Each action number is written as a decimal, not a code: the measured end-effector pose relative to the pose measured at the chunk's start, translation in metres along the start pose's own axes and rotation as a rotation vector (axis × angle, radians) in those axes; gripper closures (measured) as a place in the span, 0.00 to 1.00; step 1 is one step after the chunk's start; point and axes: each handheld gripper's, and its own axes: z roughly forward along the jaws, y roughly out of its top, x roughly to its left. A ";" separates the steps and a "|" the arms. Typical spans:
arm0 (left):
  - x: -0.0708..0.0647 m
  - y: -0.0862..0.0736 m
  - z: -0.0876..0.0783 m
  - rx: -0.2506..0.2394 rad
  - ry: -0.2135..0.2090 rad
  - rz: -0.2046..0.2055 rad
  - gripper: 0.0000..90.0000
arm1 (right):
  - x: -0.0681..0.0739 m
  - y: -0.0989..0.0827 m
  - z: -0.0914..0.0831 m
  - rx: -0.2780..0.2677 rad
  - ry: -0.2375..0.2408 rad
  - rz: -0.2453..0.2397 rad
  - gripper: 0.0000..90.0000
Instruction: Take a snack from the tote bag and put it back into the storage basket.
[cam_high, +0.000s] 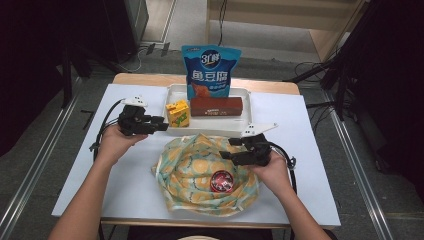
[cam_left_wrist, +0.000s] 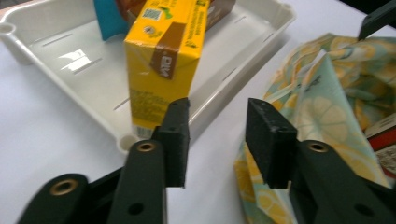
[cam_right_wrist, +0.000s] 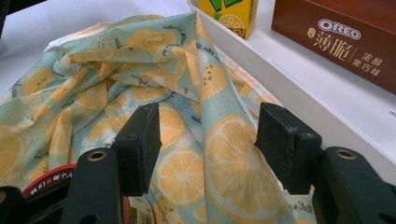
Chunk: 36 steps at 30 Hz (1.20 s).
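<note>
A yellow juice carton stands at the front left of a white tray, next to a brown Oreo box and an upright blue snack bag. My left gripper sits just left of the tray, open, jaws pointing at the carton, which stands beyond the tips. A lemon-print cloth lies crumpled in front of the tray with a red round tin on it. My right gripper hovers open over the cloth's right part, nothing clamped between its jaws.
The white tabletop has bare room at both sides of the cloth. The tray's front wall runs close behind the cloth. Cables trail from both grippers toward the table's sides. Dark floor and equipment surround the table.
</note>
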 end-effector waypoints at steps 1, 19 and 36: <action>0.000 0.000 0.000 0.002 0.002 0.004 0.73 | 0.000 0.000 0.000 -0.001 0.000 -0.002 0.46; -0.001 0.007 0.023 0.022 0.009 0.029 1.00 | 0.003 -0.001 -0.002 -0.005 0.010 0.008 0.46; 0.004 0.006 0.040 0.032 0.024 0.010 1.00 | 0.004 -0.005 -0.005 -0.009 0.000 0.014 0.46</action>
